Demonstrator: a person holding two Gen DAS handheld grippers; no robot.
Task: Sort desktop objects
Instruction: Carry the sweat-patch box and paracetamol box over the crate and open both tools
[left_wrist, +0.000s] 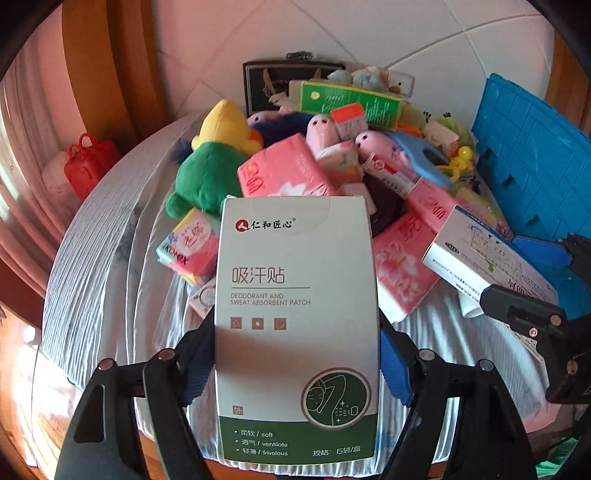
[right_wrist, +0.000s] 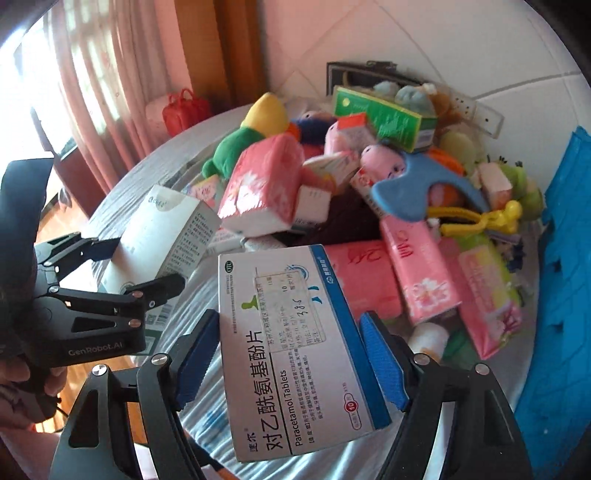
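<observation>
My left tool pinches a flat cardboard box, the sweat patch box, grey-white with a green band at its bottom; the ribbed blue pads press on its two long edges. My right tool pinches the paracetamol box, a thin white carton with a blue stripe, and its ridged blue pads press on both sides of it. Both boxes are lifted above the counter, which is covered by a wrinkled, striped pale cloth. Behind the sweat patch box lies the heap: soft pink tissue packs in shiny film, a green and yellow plush toy, small pink plush figures, and a long glossy green carton. To the right of the sweat patch box stands a hard blue plastic crate with a ribbed grid wall. Far left of it, beyond the counter, is a small red case.
</observation>
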